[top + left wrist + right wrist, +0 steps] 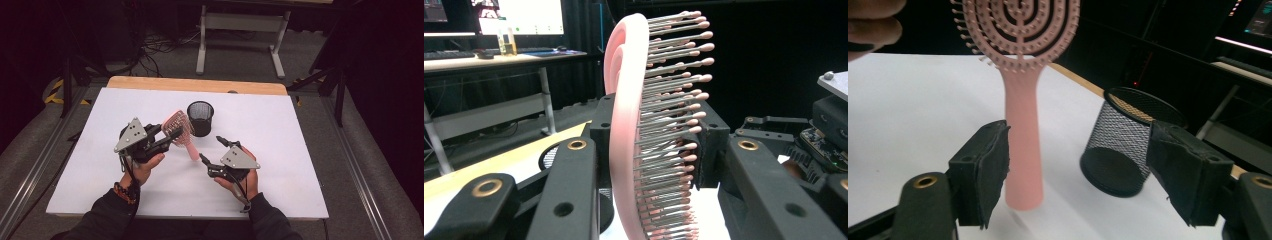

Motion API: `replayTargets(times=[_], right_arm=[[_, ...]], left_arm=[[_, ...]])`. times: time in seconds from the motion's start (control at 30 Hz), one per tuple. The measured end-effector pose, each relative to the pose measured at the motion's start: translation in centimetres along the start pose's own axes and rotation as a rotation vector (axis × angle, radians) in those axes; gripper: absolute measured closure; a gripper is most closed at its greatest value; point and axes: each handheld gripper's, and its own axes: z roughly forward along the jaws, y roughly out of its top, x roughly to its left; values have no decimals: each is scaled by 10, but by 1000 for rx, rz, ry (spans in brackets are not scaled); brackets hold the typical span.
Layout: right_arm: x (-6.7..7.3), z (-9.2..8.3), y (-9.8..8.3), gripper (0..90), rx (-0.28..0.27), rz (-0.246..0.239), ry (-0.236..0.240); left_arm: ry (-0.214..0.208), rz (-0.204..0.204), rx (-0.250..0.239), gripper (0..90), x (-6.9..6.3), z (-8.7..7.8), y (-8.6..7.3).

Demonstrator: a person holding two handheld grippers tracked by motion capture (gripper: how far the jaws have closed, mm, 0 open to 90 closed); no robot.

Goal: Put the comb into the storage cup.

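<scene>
Gripping a pink hairbrush (179,131) by its head, the left gripper (167,135) is seen holding it clear of the white table (300,150), handle slanting down toward the right gripper (211,149). The 2 jaws of the right gripper are spread with nothing between them, the handle appearing just beyond. A black mesh cup (200,118) is stood upright just behind the brush, possibly touching it.

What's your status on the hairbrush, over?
Left gripper shut on pink hairbrush head. Right gripper open, off the handle. Mesh cup upright just behind; nothing blocking.
</scene>
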Motion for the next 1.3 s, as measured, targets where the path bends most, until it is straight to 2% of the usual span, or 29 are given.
replayTargets(times=[0.3, 0.4, 0.77, 0.9, 1.07, 1.3], right_arm=[[-13, -19, -2, 230, 1, 38, -23], [-15, -25, -3, 223, 6, 12, -44], [-31, -47, -15, 184, 32, -3, -112], [-36, -55, -21, 181, 45, -4, -125], [-43, -67, -29, 172, 59, 20, -148], [-52, -82, -38, 182, 72, 48, -165]], left_arm=[[31, -4, -19, 640, 9, -11, 5], [39, 1, -25, 641, 11, -14, 7], [65, 3, -35, 641, 18, -19, 12], [63, -1, -42, 641, 20, -21, 18], [56, -26, -69, 641, 25, -22, 28], [70, 15, -74, 641, 27, -20, 49]])
